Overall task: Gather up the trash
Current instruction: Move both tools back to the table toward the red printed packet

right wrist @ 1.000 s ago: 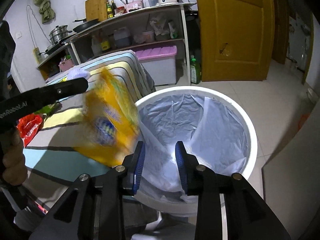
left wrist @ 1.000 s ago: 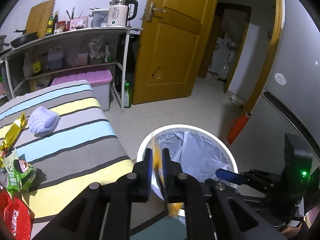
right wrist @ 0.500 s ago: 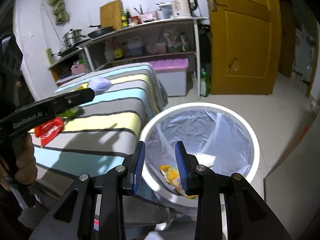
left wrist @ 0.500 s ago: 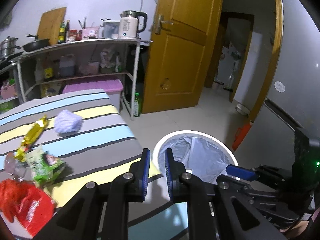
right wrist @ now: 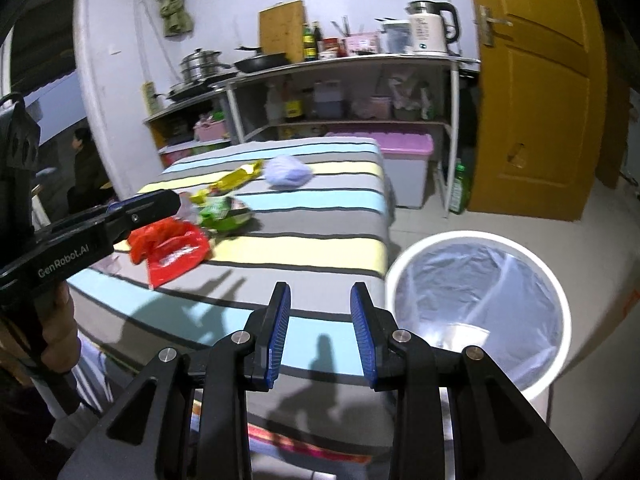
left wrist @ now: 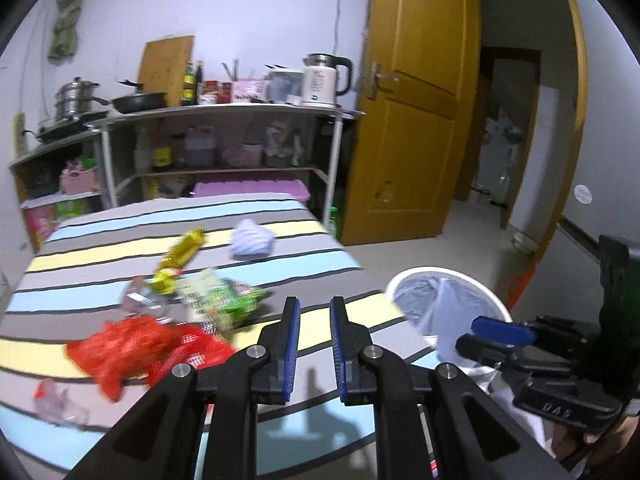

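Trash lies on the striped table (left wrist: pixel 304 248): a red plastic bag (left wrist: pixel 132 348), a green snack wrapper (left wrist: pixel 228 296), a yellow wrapper (left wrist: pixel 180 252) and a pale blue crumpled wad (left wrist: pixel 252 240). They also show in the right wrist view: the red bag (right wrist: pixel 172 248), green wrapper (right wrist: pixel 224 212), yellow wrapper (right wrist: pixel 236 178) and blue wad (right wrist: pixel 288 172). A white bin with a grey liner (right wrist: pixel 476 300) stands on the floor right of the table. My left gripper (left wrist: pixel 314 344) is open and empty over the table's near edge. My right gripper (right wrist: pixel 320 336) is open and empty beside the bin.
A metal shelf (left wrist: pixel 224 140) with a kettle (left wrist: pixel 324 80), pans and bottles stands behind the table. A pink-lidded box (right wrist: pixel 400 160) sits under it. A yellow door (left wrist: pixel 412 128) is at the right. A clear scrap (left wrist: pixel 56 400) lies at the table's near left.
The yellow wrapper left my left gripper and dropped into the bin. Both grippers have swung left from the bin toward the table, and the right jaws have opened wider.
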Demonstrator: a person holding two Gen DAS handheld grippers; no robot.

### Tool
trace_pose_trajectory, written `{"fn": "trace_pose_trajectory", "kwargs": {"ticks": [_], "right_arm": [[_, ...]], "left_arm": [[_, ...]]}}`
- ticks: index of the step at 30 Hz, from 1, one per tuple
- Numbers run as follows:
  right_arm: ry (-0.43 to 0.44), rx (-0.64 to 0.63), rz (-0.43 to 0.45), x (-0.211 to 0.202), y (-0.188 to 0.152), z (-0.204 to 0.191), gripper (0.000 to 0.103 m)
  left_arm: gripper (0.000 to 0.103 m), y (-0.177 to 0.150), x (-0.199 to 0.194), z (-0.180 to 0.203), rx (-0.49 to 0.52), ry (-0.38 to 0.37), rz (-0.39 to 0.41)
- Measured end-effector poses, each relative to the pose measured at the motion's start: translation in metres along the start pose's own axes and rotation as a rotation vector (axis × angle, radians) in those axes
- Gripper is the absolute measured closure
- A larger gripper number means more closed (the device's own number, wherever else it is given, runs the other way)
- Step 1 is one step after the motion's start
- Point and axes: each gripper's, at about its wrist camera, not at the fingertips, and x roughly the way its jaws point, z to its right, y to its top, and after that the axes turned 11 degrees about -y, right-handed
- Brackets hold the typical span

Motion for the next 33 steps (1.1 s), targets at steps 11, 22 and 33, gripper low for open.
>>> {"fn": "trace_pose_trajectory", "kwargs": {"ticks": [11, 22, 33], "right_arm": [[0.094, -0.097, -0.015, 0.006, 0.001, -0.064, 0.071], [0.162, -0.165, -0.042, 0.022, 0.004, -0.119, 0.071], [0.203, -0.191, -0.080, 0.050, 0.013, -0.164, 0.064]], "left_arm": [[0.078, -0.032, -0.055, -0.062, -0.073, 0.141, 0.019], [0.071, -0.053, -0.095, -0.115, -0.130, 0.264, 0.053], [0.070, -0.072, -0.103, -0.166, -0.210, 0.329, 0.037]]}}
